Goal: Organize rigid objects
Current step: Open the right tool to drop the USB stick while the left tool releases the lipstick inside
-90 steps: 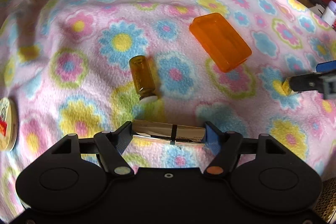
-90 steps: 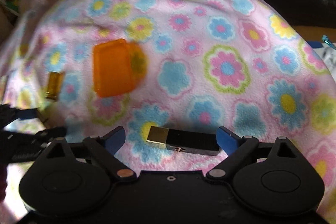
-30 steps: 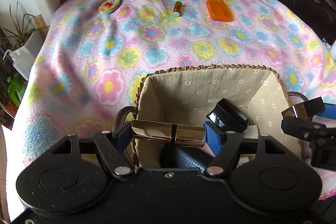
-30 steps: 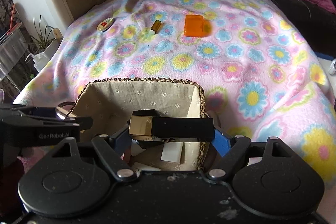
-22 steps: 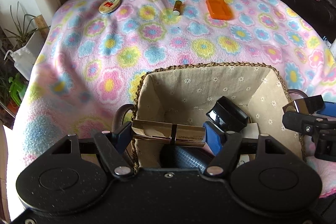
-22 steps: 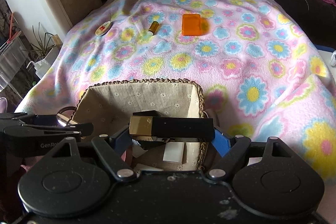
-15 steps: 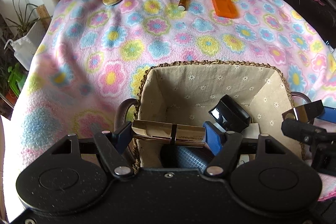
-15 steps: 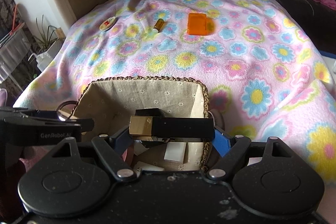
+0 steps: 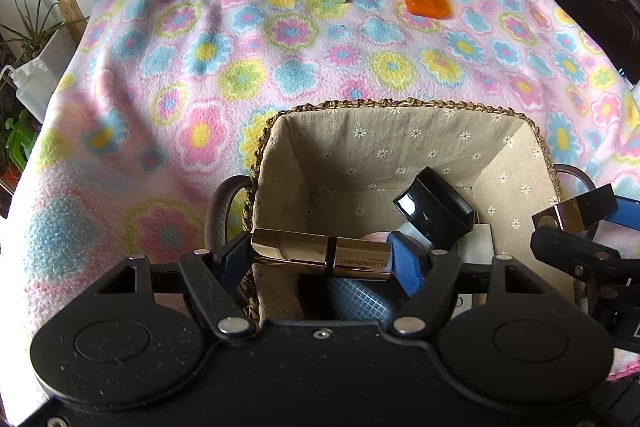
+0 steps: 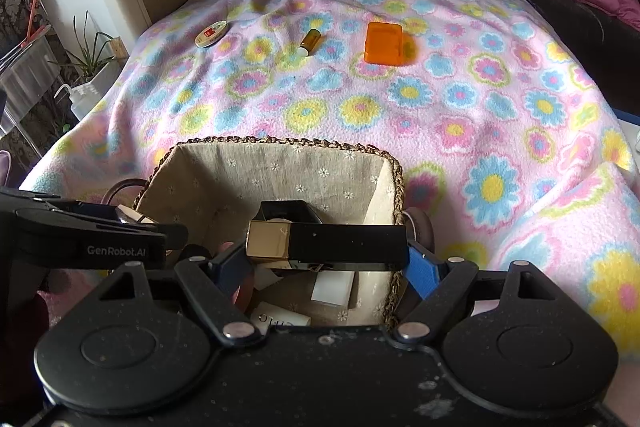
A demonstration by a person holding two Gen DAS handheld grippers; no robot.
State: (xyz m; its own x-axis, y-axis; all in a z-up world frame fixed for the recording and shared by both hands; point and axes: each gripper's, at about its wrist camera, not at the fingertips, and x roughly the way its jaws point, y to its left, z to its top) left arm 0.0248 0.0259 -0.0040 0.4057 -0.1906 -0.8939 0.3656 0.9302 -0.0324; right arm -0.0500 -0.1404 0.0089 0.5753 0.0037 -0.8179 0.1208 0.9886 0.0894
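While a gold tube (image 9: pixel 322 254) is clamped end to end between the pads of the left gripper (image 9: pixel 322 259), it is held crosswise above the near left part of the lined basket (image 9: pixel 404 105), over a dark gridded item (image 9: pixel 356 301) that lies inside. In the same way a black case with a gold end (image 10: pixel 326 242) is gripped lengthwise in the right gripper (image 10: pixel 326 261), above the near right part of the basket (image 10: pixel 280 143), with white boxes (image 10: pixel 332 287) and a black-capped container (image 10: pixel 286 211) seen below and just beyond it. From the left wrist view the right gripper (image 9: pixel 576 223) is seen to the right, at the basket's right wall.

The step in hand is judged to be the drop-off: both items are carried and are poised over the basket, but neither is released yet. For the next move the jaws would need to be spread so that each item falls clear into the lining; a little lowering may be wanted first, since the tube sits close above the left wall and could land on the rim.

Farther ahead of both grippers, well apart from the basket, three things are left on the flowered blanket (image 10: pixel 460 99): a round tin (image 10: pixel 211 33) to the left, a small amber bottle (image 10: pixel 310 41) in the middle, and an orange box (image 10: pixel 383 43) to the right. These are judged to be what remains to be collected.
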